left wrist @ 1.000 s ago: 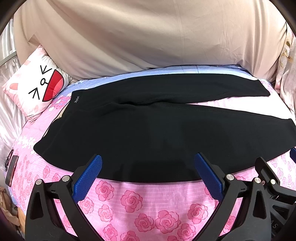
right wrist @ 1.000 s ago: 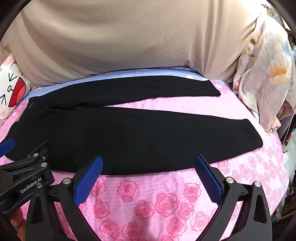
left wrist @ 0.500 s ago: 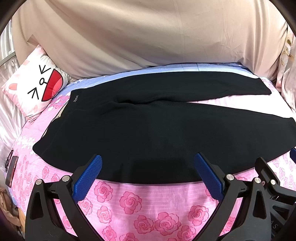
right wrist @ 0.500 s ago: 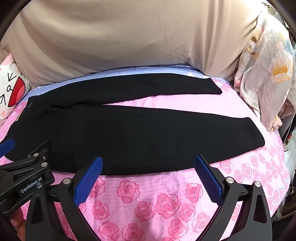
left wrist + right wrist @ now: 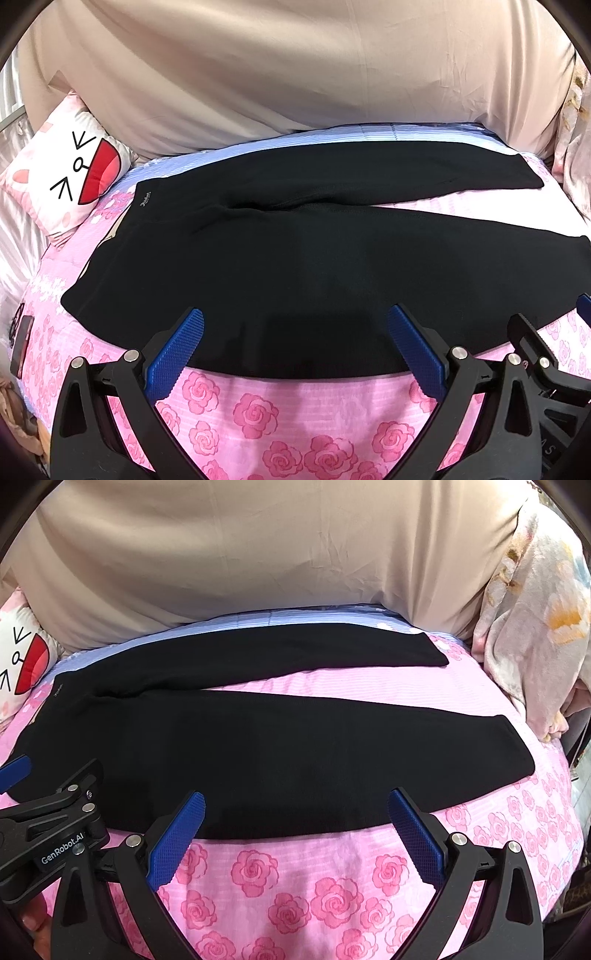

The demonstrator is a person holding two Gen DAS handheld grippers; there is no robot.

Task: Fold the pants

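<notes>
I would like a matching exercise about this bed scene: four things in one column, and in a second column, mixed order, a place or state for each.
Things:
1. pants
2. cat-face pillow
3. floral blanket
4. right gripper

Places or states:
A. bunched up at the right edge of the bed
B. open, holding nothing, at the near edge of the pants
C. spread flat, legs apart, not yet folded
D. at the left end of the bed, beyond the waistband

Pairs: 1-C, 2-D, 3-A, 4-B
</notes>
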